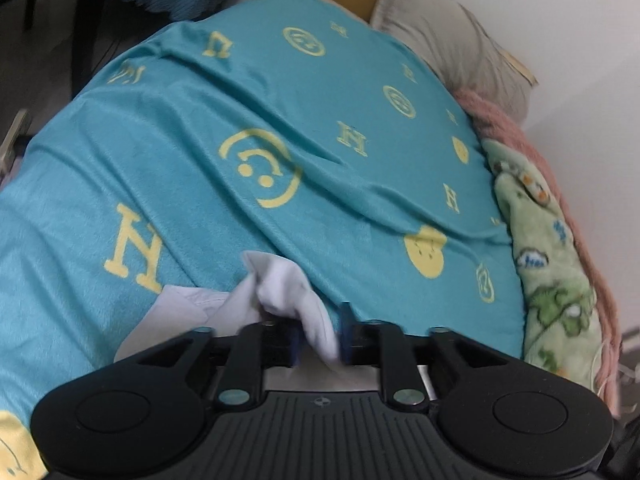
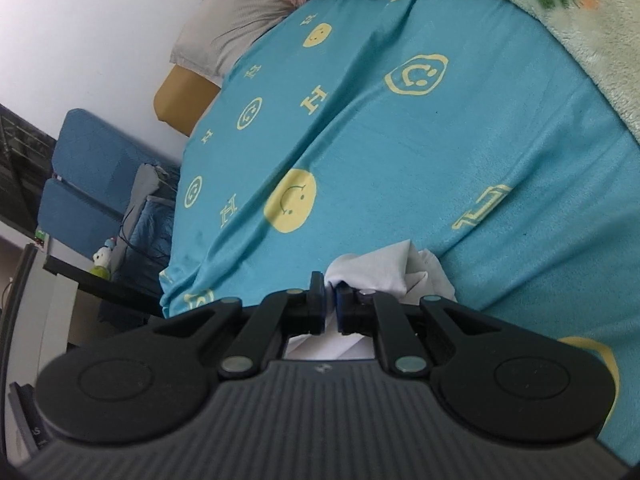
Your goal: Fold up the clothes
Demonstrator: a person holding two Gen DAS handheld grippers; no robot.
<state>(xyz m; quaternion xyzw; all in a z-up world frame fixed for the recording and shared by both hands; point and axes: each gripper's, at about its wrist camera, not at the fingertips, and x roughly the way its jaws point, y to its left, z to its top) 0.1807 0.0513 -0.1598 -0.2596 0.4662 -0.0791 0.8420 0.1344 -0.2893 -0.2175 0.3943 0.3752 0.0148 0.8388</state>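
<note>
A white garment (image 1: 280, 292) lies bunched on the teal bed sheet (image 1: 200, 120) right at my left gripper (image 1: 320, 336). The left gripper's blue pads (image 1: 345, 332) are shut on a fold of the white cloth. In the right wrist view the same white garment (image 2: 384, 272) is bunched just ahead of my right gripper (image 2: 330, 300), whose pads (image 2: 318, 296) are shut on a pinch of it. More white cloth hangs below both grippers. The rest of the garment is hidden under the gripper bodies.
The teal sheet (image 2: 400, 140) with yellow smiley prints covers the bed. A green patterned blanket (image 1: 548, 260) and pink fuzzy blanket (image 1: 504, 120) lie along one edge, a grey pillow (image 1: 448, 32) by the wall. A blue chair (image 2: 88, 176) and dark desk (image 2: 100, 284) stand beside the bed.
</note>
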